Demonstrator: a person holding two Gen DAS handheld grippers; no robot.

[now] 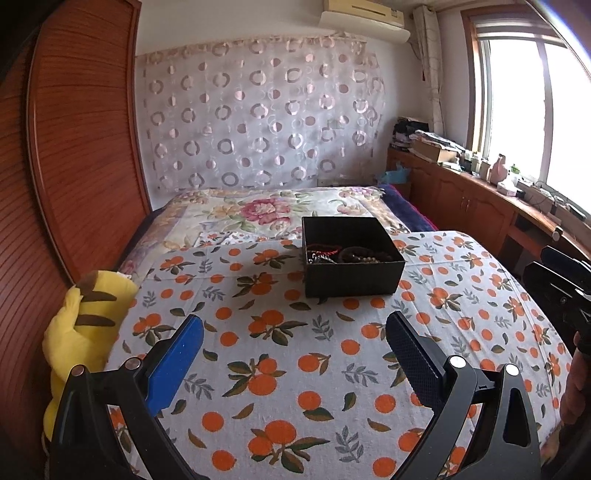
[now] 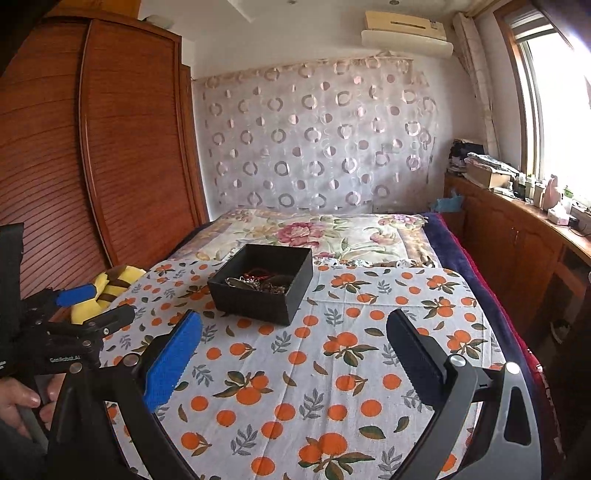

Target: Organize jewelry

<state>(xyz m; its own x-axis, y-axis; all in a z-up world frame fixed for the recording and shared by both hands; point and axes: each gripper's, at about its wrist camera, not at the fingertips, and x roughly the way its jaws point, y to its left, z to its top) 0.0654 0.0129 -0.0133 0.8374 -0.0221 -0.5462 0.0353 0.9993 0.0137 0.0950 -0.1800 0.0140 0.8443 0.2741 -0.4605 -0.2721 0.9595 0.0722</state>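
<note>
The left gripper [image 1: 295, 332] and right gripper [image 2: 295, 328] hovered level above the orange-print white cloth [image 1: 280, 354], jaws wide apart and empty. The square black cardboard box [image 1: 351, 273] sat ahead on the cloth, holding tangled beaded jewelry [image 1: 343, 254].

A bedroom in daylight. A tall wooden wardrobe [image 1: 77, 140] with slatted doors fills the left side. On the far wall [image 2: 458, 122] hangs a sheer curtain [image 1: 262, 114] patterned with rings and discs, with an air conditioner [image 1: 364, 18] mounted above it. A large window [image 1: 532, 110] on the right lets in bright light. Beneath it runs a low wooden cabinet [image 1: 461, 195], its top cluttered with boxes and bottles. The bed [image 1: 258, 210] carries a floral blanket, with an orange-print cloth [image 1: 295, 354] spread nearer.
</note>
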